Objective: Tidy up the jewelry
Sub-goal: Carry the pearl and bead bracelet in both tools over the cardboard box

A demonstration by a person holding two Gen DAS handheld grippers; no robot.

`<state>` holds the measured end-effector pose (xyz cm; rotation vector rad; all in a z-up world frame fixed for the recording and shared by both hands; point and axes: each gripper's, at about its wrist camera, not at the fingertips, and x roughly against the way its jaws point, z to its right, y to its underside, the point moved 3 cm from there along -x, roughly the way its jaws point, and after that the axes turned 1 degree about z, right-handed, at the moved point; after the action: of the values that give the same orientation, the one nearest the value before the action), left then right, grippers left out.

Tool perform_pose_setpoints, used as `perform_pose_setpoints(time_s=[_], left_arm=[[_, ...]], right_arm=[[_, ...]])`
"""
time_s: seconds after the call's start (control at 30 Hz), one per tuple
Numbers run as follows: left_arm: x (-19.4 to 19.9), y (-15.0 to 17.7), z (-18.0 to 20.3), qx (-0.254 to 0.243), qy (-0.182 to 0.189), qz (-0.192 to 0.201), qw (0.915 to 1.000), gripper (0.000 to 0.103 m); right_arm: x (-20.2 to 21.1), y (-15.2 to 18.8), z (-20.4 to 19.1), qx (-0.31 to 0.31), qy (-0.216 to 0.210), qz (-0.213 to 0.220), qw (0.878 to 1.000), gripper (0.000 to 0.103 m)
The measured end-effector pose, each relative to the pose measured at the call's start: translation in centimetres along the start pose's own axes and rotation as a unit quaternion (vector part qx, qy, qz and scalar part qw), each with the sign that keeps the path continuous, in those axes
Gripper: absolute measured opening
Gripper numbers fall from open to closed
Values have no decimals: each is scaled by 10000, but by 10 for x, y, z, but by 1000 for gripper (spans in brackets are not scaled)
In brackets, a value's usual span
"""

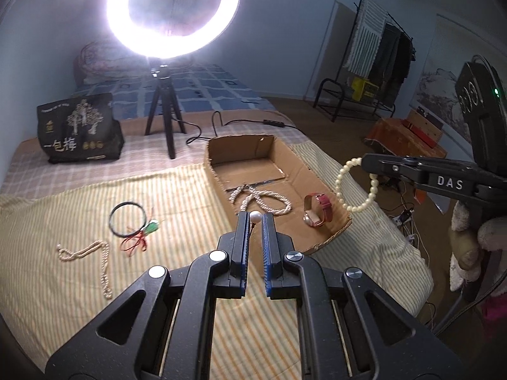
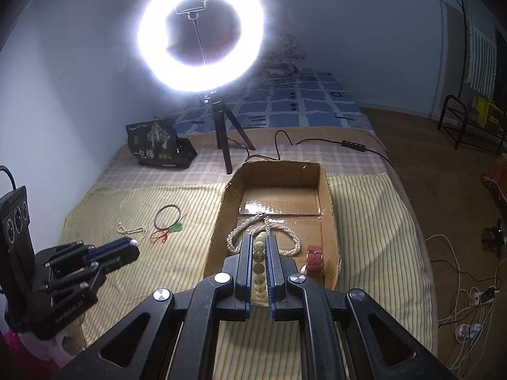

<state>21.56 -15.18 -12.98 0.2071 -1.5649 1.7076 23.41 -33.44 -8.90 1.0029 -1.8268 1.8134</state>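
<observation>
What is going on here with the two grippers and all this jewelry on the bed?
A person is sorting jewelry into a cardboard box on the bed. The left gripper is shut on a pearl-headed pin, and the right gripper is shut on a cream bead bracelet, hanging above the box's near corner. A long pearl necklace and a red-strapped watch already lie in the box. A black bangle, a red-and-green charm and a pearl strand remain on the striped cloth.
</observation>
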Motion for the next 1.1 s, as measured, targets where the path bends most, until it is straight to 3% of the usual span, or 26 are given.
perform_pose_setpoints(time_s=[0.57,1.1], left_arm=[[-64,-6,25,-171,-25,-251,9995,6],[-86,-4,29,-136,12,-408,9991,6]], right_arm=[[-50,-13,36,-259,34,-183,9995,5],[-80,-7,49,-353,54,-434,9984,6]])
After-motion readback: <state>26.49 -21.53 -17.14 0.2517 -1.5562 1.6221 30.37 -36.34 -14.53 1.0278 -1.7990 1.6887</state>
